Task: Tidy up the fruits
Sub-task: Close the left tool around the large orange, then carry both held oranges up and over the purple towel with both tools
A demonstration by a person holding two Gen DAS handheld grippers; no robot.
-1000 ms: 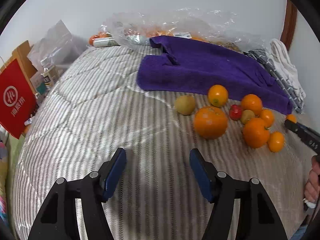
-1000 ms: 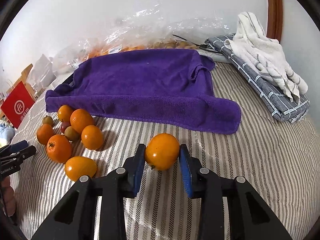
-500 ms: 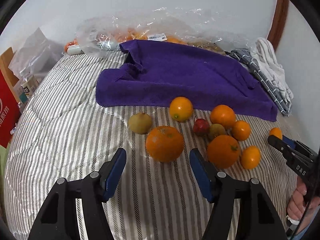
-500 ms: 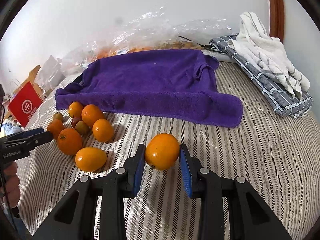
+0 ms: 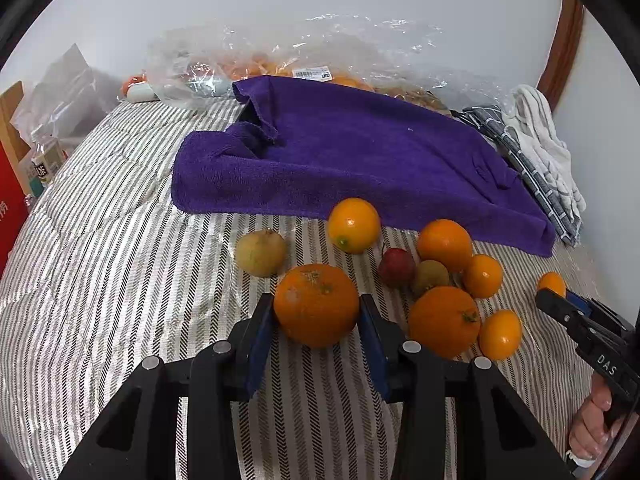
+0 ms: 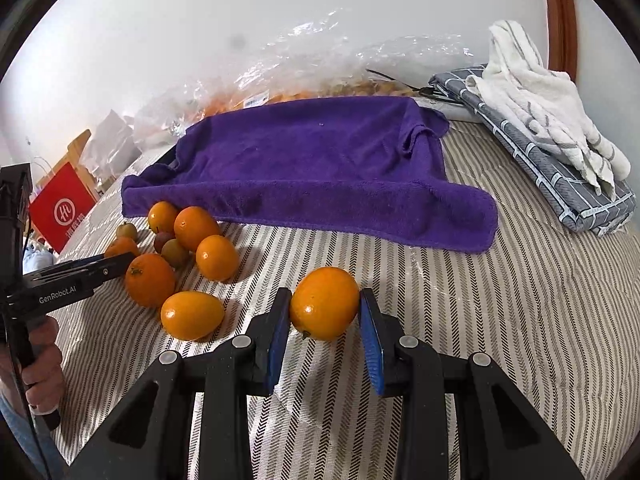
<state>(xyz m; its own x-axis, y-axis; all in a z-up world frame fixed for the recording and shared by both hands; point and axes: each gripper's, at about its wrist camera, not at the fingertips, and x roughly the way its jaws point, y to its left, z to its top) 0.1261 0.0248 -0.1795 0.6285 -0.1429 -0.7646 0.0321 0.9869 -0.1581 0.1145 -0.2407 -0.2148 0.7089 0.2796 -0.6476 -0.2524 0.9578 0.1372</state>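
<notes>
My left gripper (image 5: 316, 316) has closed on a large orange (image 5: 316, 305) resting on the striped bedcover; both blue pads touch its sides. Beside it lie a yellow-green fruit (image 5: 261, 252), a small orange (image 5: 353, 225), a red fruit (image 5: 396, 267) and several more oranges (image 5: 444, 322). My right gripper (image 6: 325, 312) is shut on a small orange (image 6: 324, 303), held just above the cover, right of the fruit cluster (image 6: 150, 279). The right gripper also shows at the right edge of the left wrist view (image 5: 560, 300).
A purple towel (image 5: 360, 152) lies behind the fruit, also seen in the right wrist view (image 6: 316, 168). Clear plastic bags (image 5: 288, 60) with more fruit sit at the back wall. Folded grey and white cloths (image 6: 548, 128) lie at right. A red box (image 6: 62, 210) stands at left.
My left gripper moved forward and right to the large orange and closed around it. My right gripper kept its small orange and shifted slightly toward the fruit cluster.
</notes>
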